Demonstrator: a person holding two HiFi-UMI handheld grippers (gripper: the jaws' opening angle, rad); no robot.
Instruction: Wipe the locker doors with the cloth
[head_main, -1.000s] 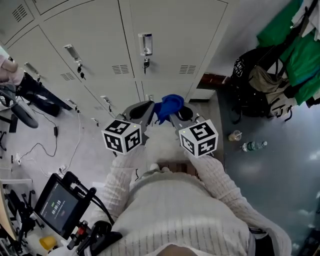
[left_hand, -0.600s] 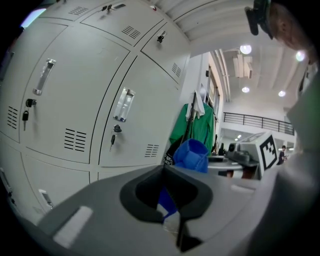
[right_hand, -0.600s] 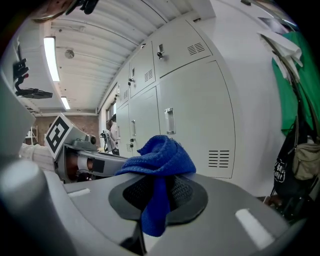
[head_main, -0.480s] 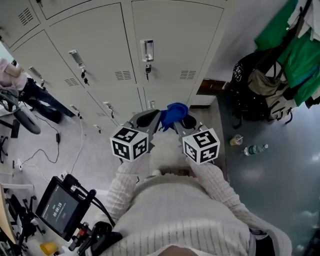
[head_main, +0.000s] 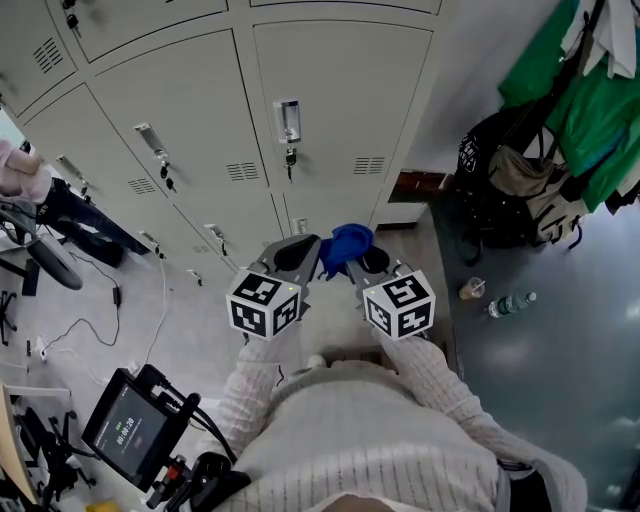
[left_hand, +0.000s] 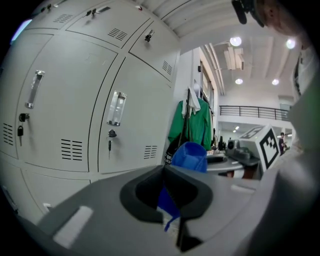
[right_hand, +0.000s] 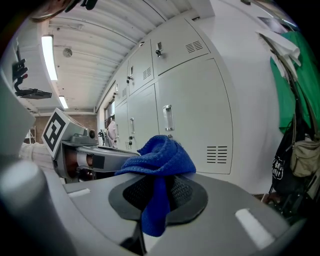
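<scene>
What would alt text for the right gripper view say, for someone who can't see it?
The right gripper, seen from just behind its shut jaws, pinches a bunched blue cloth in front of pale grey locker doors. The left gripper with its marker cube sits at left; green garments hang at right.

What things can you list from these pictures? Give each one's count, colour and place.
locker doors: several, pale grey, ahead
cloth: one, blue, between the two claws
garments: a few, green, hanging at right
bag: one, black, beside the garments
bottle: one, clear, lying on the floor at right
cup: one, tan, on the floor near the bottle
screen: one, black, lower left
sleeves: two, white knit
left claw: one, grey, shut on the cloth
right claw: one, grey, shut on the cloth
</scene>
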